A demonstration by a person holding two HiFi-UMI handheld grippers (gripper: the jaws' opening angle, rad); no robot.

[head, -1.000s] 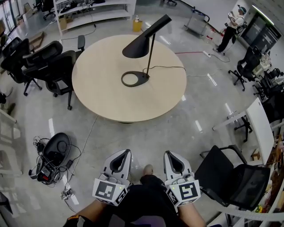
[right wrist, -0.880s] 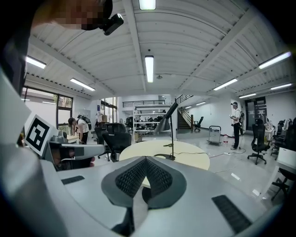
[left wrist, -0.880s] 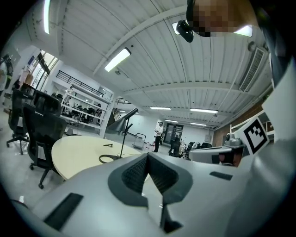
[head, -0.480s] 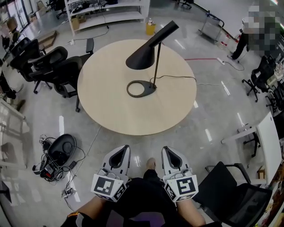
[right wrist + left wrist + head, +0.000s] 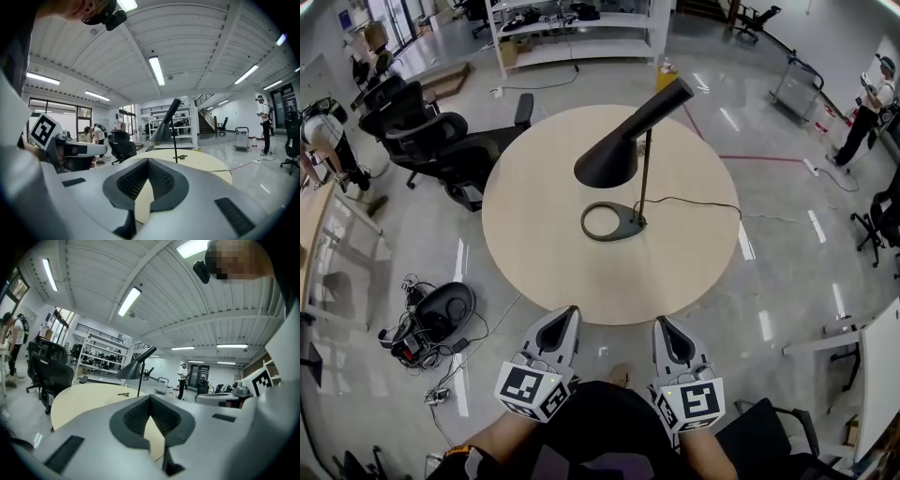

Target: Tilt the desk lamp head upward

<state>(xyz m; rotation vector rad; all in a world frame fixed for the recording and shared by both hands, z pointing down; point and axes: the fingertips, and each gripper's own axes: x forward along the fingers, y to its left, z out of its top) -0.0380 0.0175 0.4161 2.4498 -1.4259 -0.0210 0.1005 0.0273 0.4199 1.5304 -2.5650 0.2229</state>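
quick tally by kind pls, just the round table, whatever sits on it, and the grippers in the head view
round table: 1
desk lamp: 1
grippers: 2 (left gripper, right gripper)
total: 4

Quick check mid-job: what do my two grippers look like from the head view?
The left gripper and right gripper are matching light grey tapered shells lined with dark ribbed pads. Each carries a white cube with black square markers at its rear.

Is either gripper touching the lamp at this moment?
No, the left gripper and right gripper are both short of the table, well apart from the lamp.
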